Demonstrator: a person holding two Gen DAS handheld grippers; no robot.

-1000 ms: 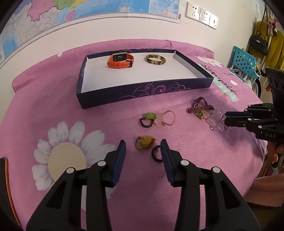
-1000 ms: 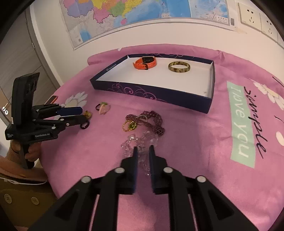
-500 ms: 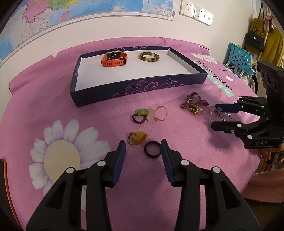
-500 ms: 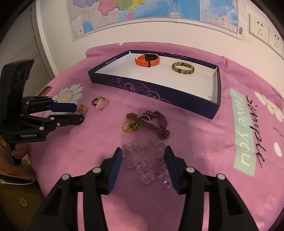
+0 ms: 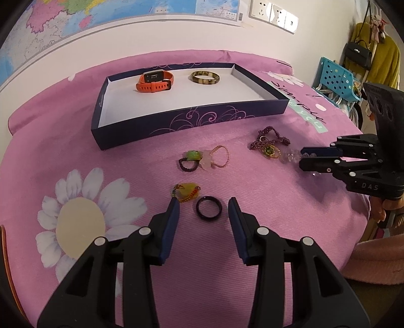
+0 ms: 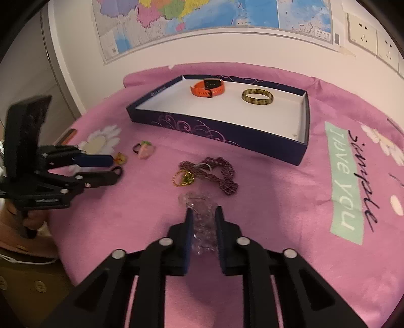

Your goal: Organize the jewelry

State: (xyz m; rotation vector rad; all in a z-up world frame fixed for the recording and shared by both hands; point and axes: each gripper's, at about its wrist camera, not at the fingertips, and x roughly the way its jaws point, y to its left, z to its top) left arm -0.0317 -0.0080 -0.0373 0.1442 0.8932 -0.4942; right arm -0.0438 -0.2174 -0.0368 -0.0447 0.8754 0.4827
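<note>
A dark blue tray [image 5: 156, 130] [image 6: 222, 135] holds an orange watch [image 5: 154, 82] and a brown bangle [image 5: 205, 77]. My left gripper [image 5: 204, 205] is open, its fingers either side of a black ring [image 5: 209, 212] on the pink cloth. A yellow charm [image 5: 186, 193] lies by its left finger. My right gripper [image 6: 204, 214] is closing around a clear bead bracelet [image 6: 202, 222] that lies between its fingers. A purple necklace [image 6: 219, 172] with a gold ring [image 6: 183, 178] lies just beyond. Green and pink rings [image 5: 204, 160] lie mid-table.
The round table's edge drops off close behind both grippers. A blue basket [image 5: 335, 78] and hanging bags [image 5: 358, 54] stand at the right. A wall with a map [image 6: 192, 17] rises behind the tray.
My right gripper opened, came down over the clear bead bracelet and has narrowed around it. My left gripper shifted so the black ring lies between its open fingers.
</note>
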